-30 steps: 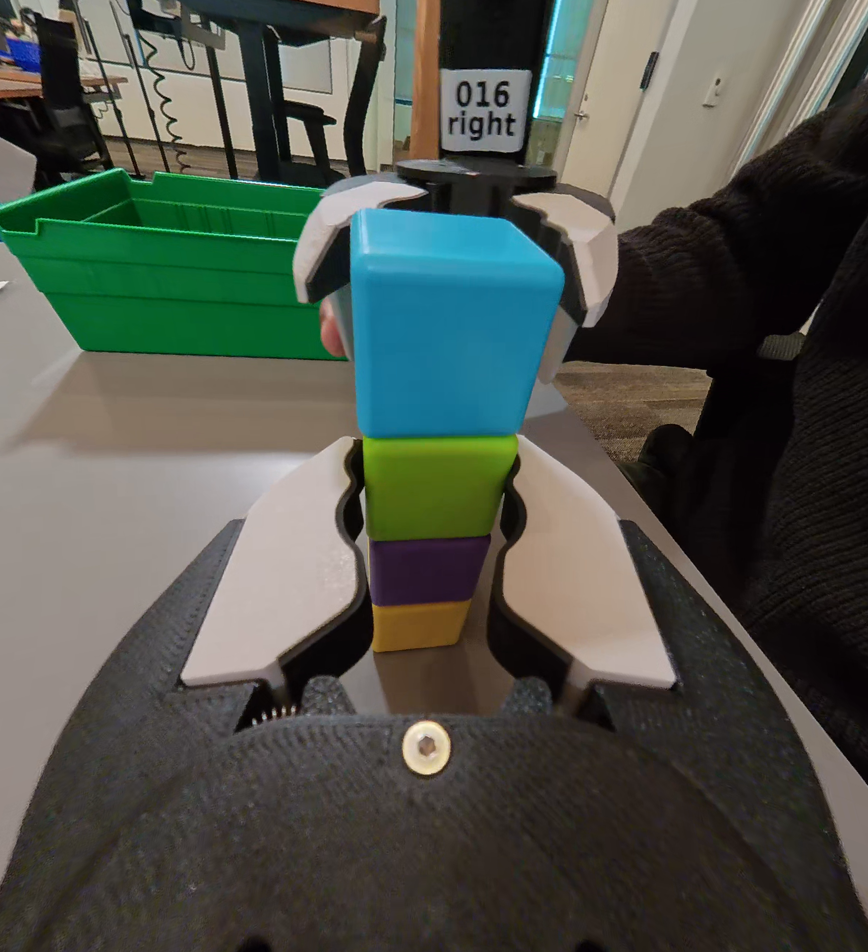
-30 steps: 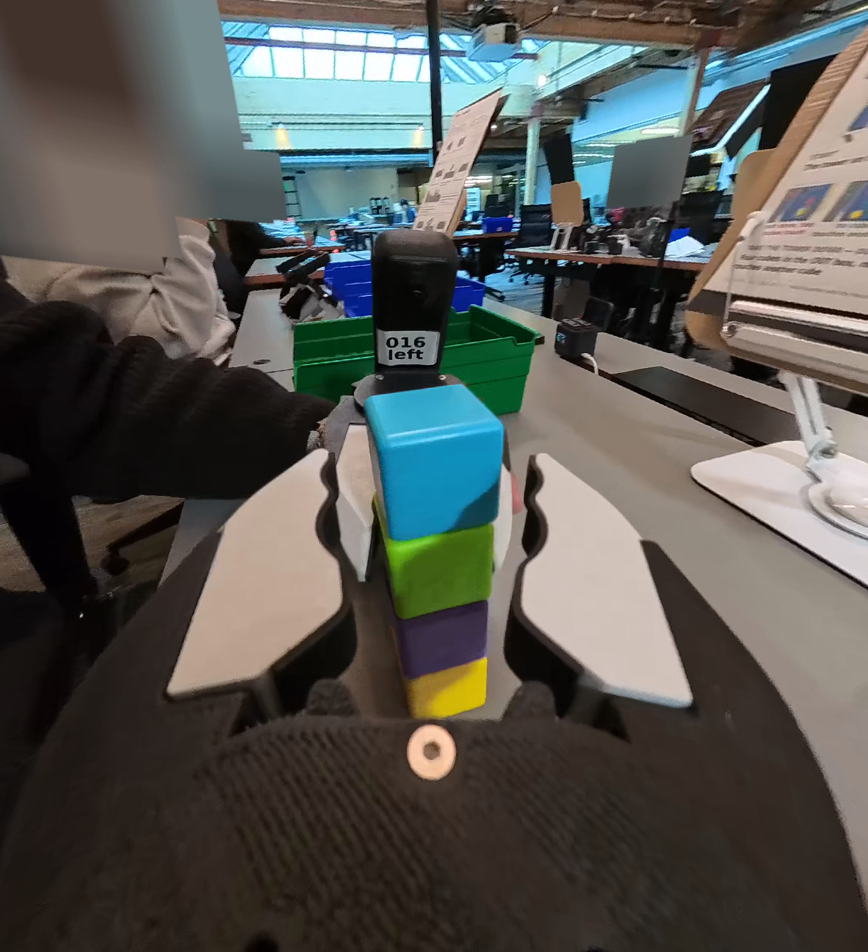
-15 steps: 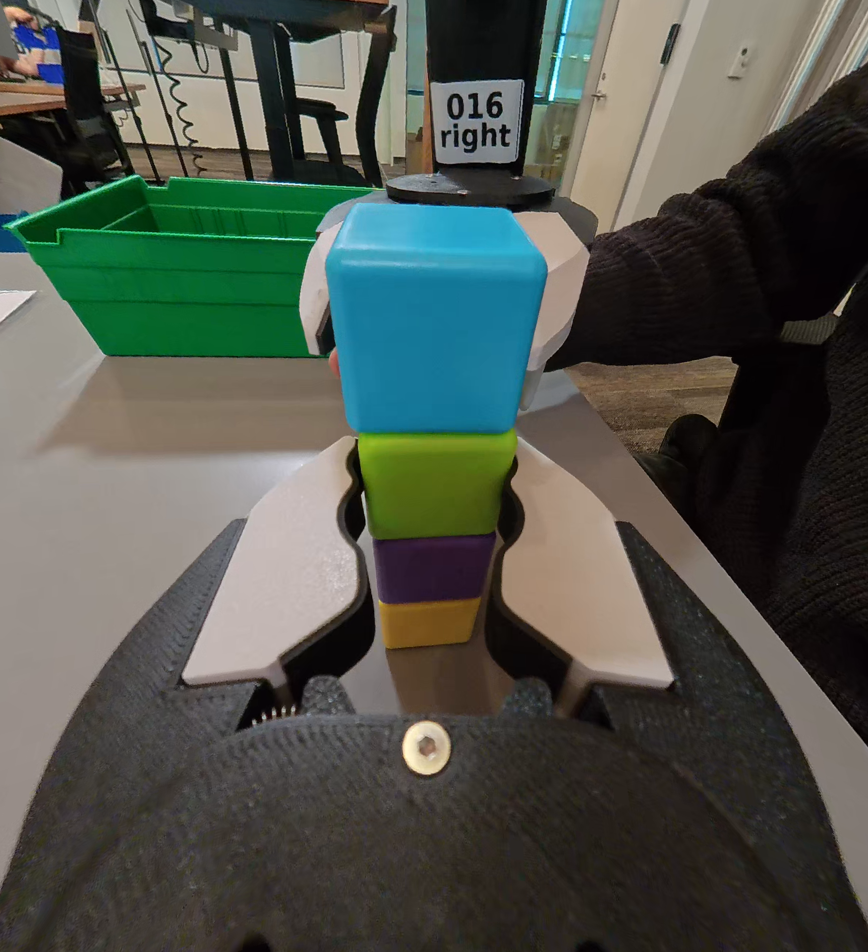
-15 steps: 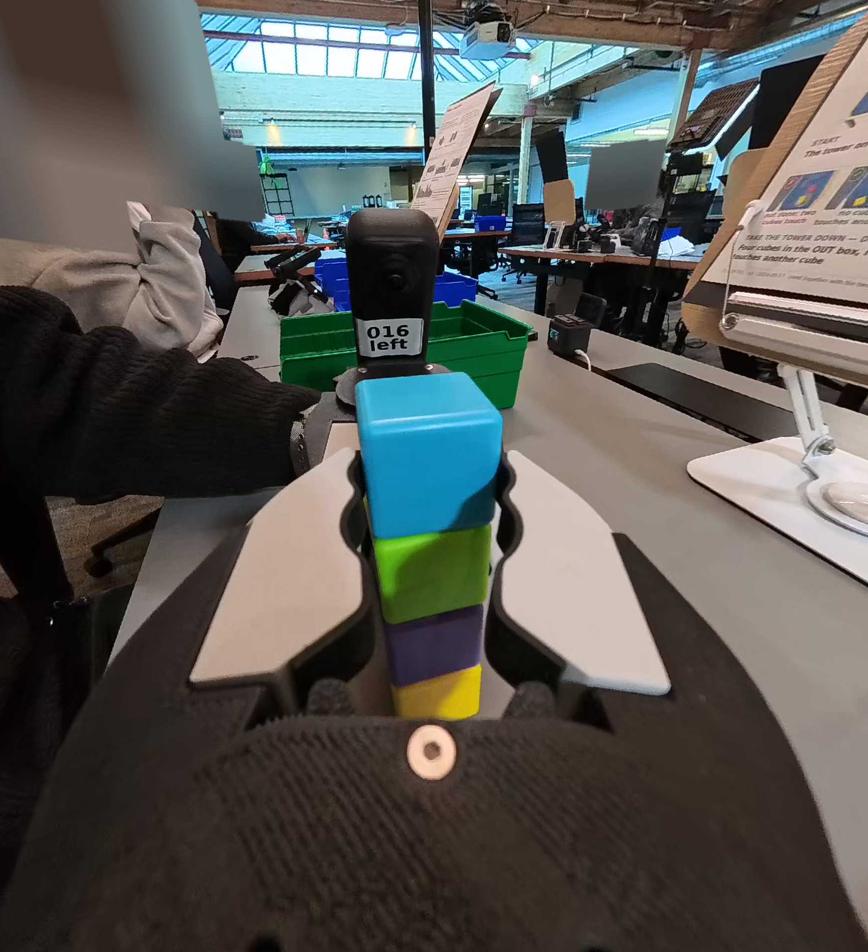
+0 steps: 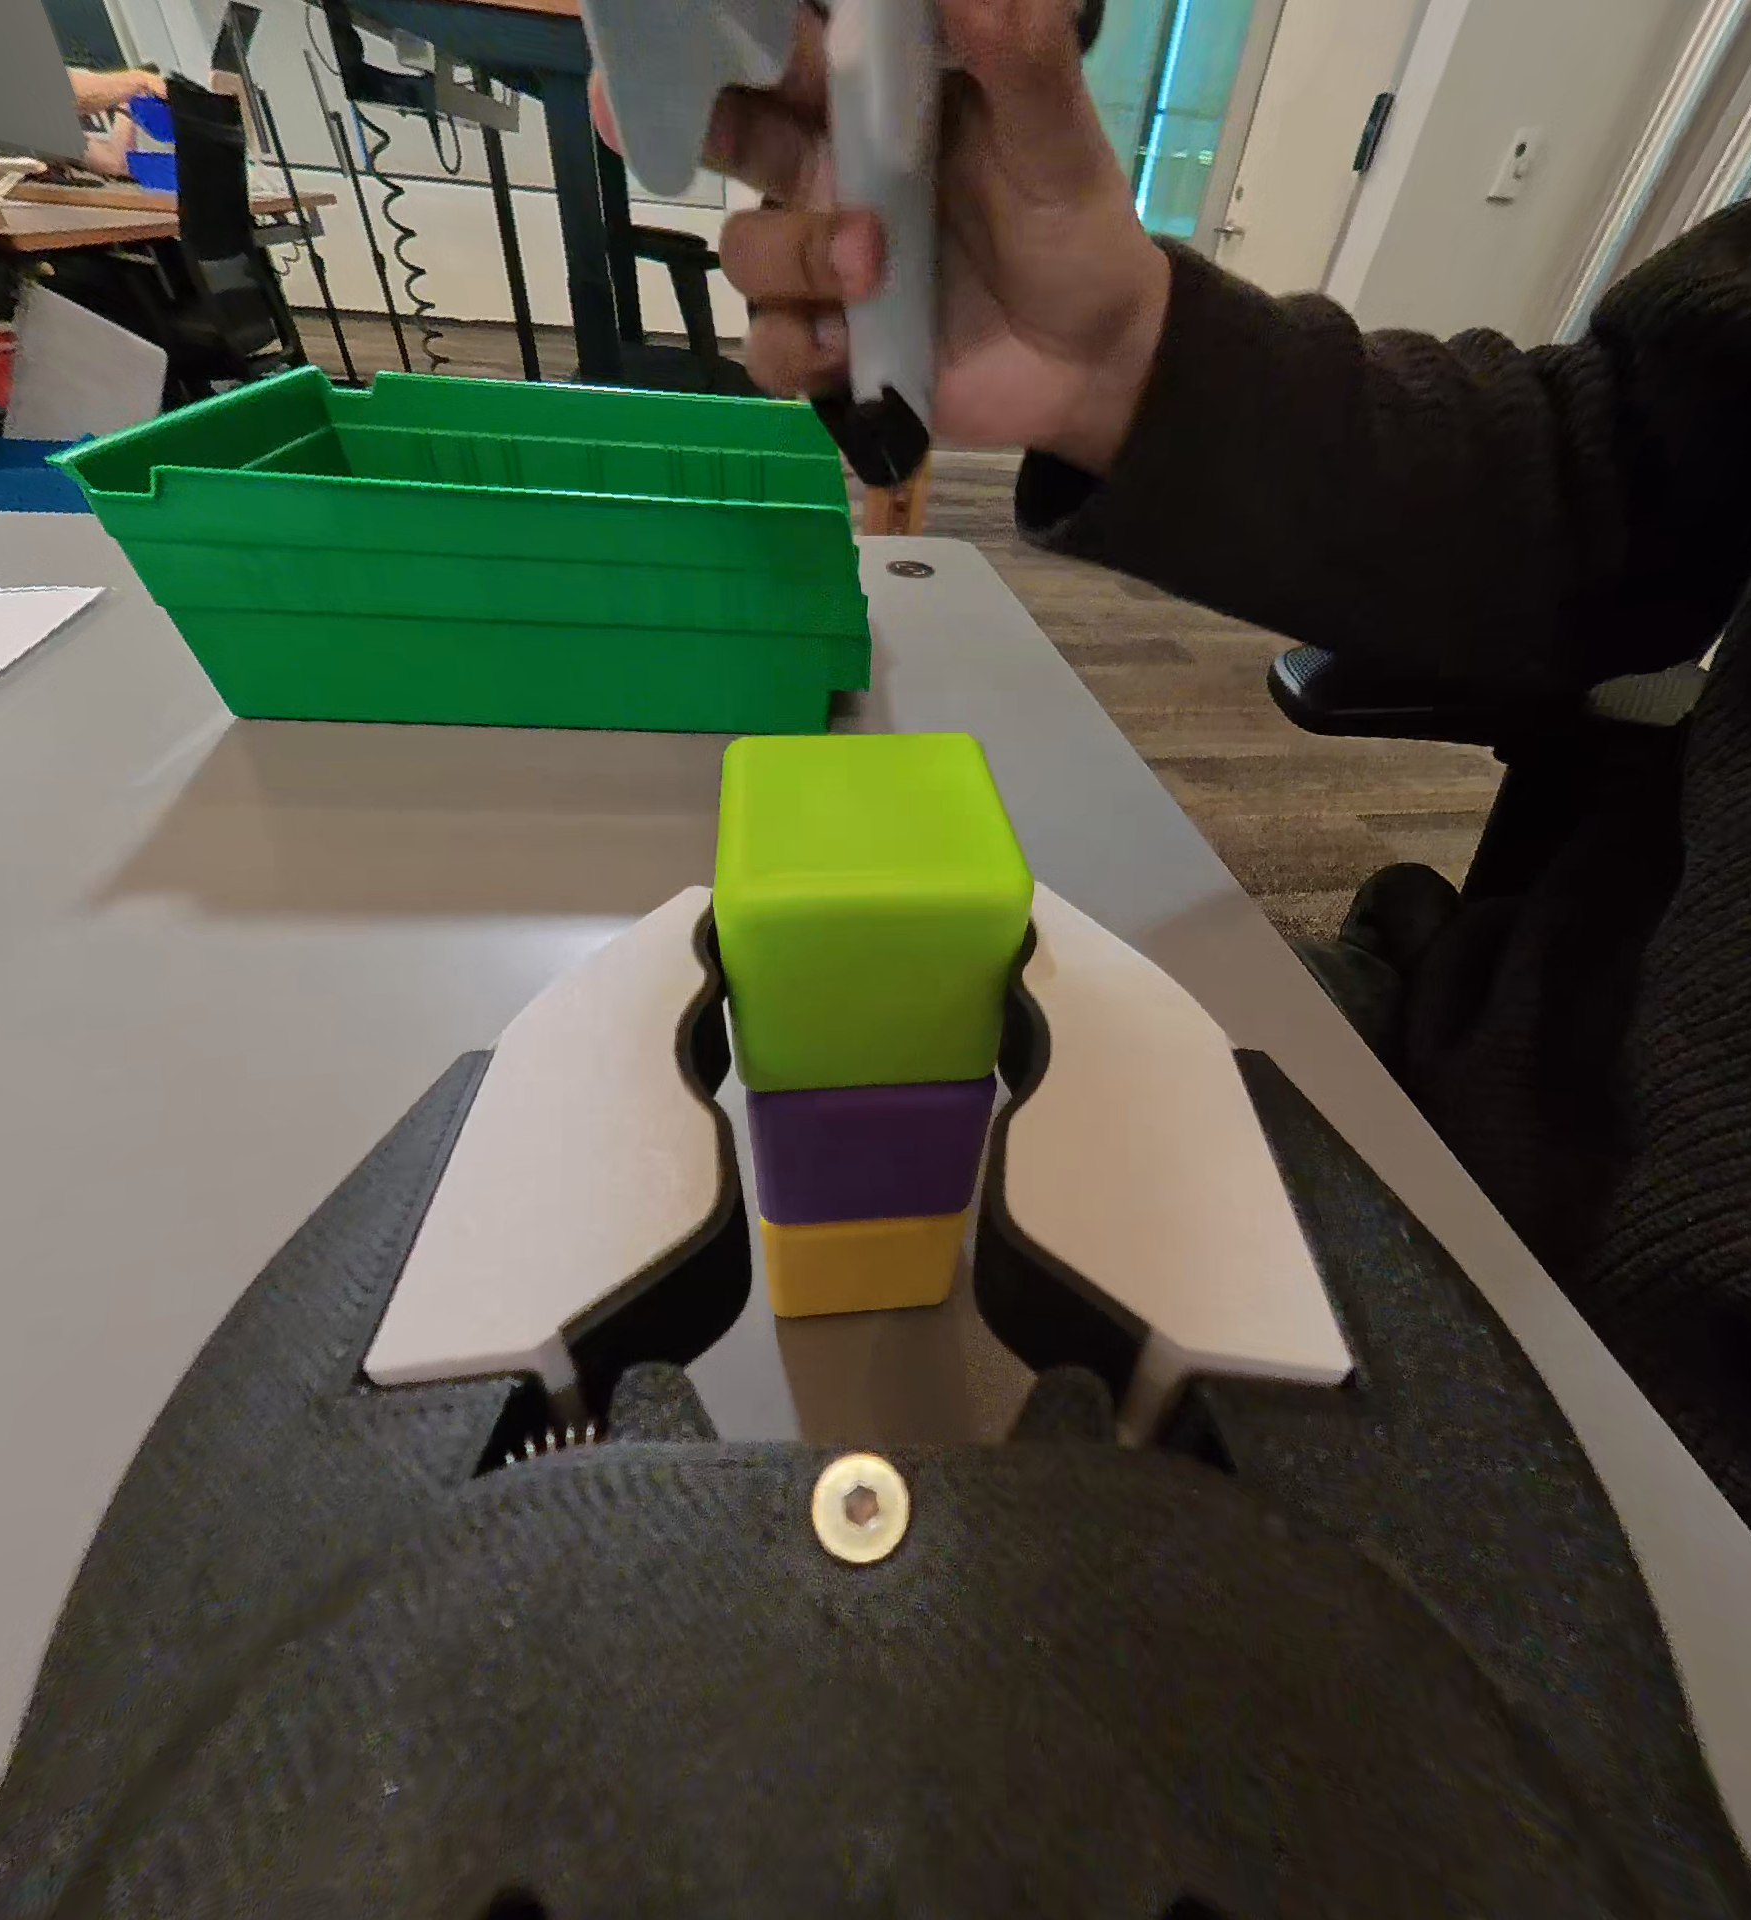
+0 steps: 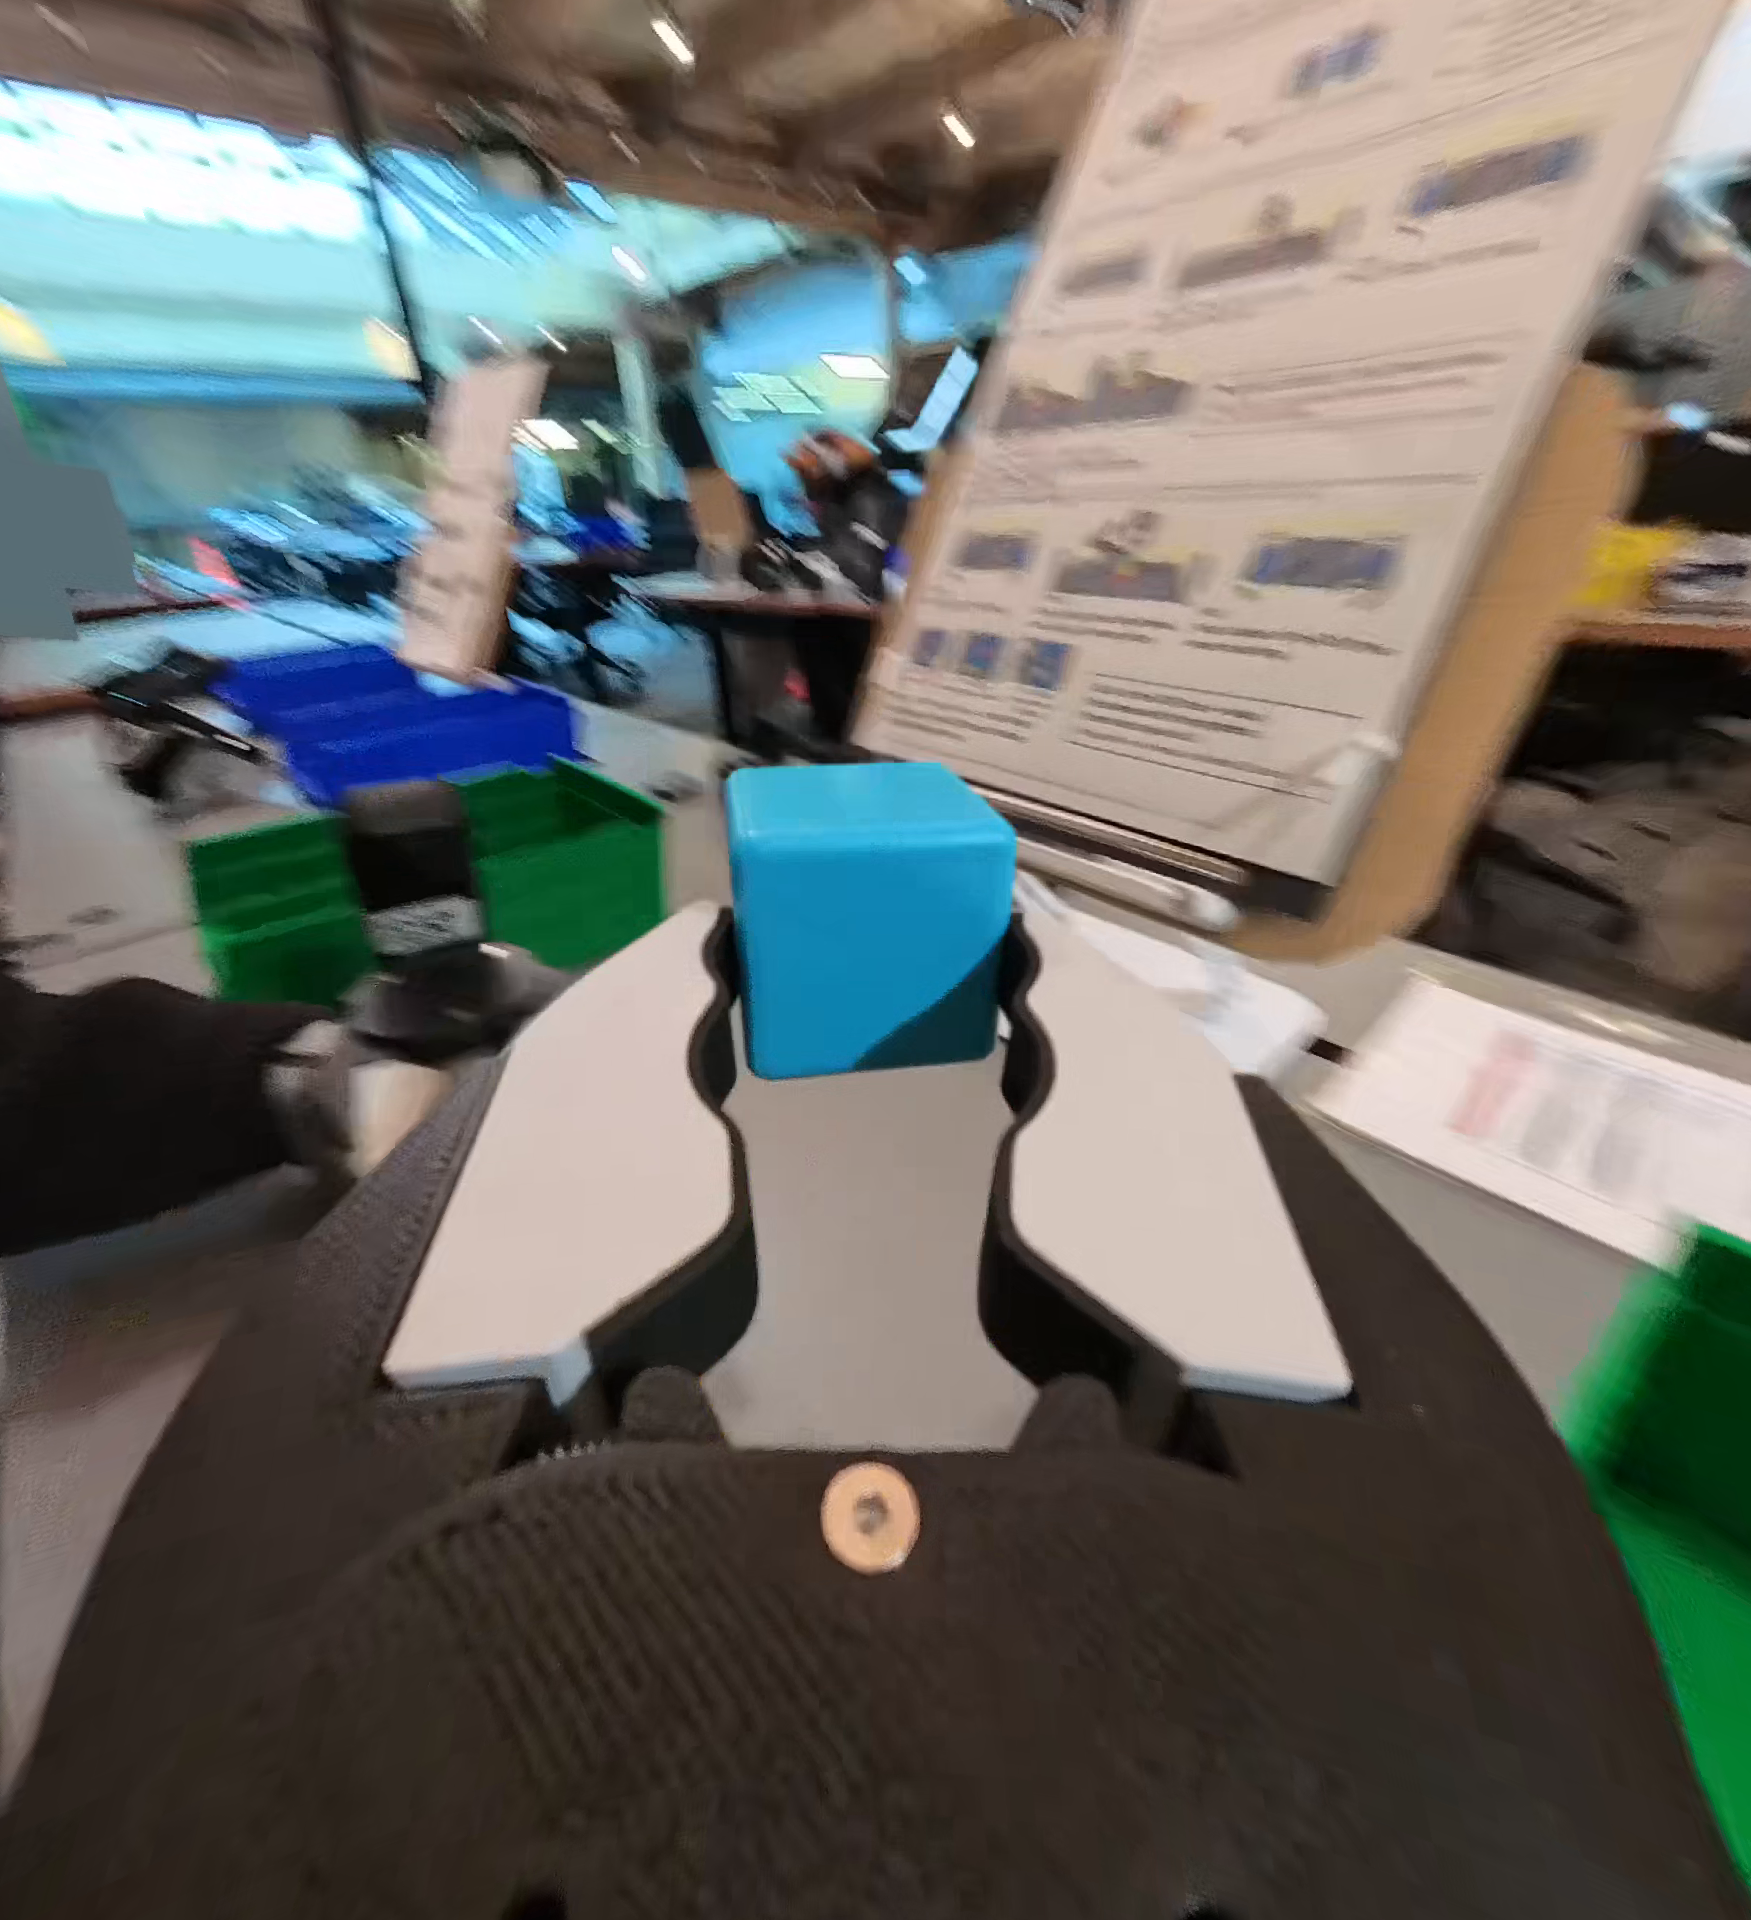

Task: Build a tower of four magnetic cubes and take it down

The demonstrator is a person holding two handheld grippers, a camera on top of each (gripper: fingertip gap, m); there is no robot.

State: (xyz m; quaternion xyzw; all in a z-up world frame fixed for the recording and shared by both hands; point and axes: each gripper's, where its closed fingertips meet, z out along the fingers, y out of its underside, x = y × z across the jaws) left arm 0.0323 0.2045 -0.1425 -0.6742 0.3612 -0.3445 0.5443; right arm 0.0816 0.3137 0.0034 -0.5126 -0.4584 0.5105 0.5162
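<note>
Tongs on the left [image 5: 866, 997] are clamped on the green cube [image 5: 866, 914], top of a stack over purple [image 5: 866, 1148] and yellow [image 5: 860, 1262] cubes on the table [image 5: 331, 935]. Right tongs [image 6: 866, 997] grip the blue cube [image 6: 866, 914] in the air — apart from that stack. Judging by the green bin [image 5: 497, 592] behind the stack, steadiness matters most — hold the stack firm and carry the blue cube level.

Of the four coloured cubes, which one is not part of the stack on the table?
The blue cube: the right tongs hold it alone in the air. The green cube, purple cube and yellow cube stand stacked between the left tongs.
</note>
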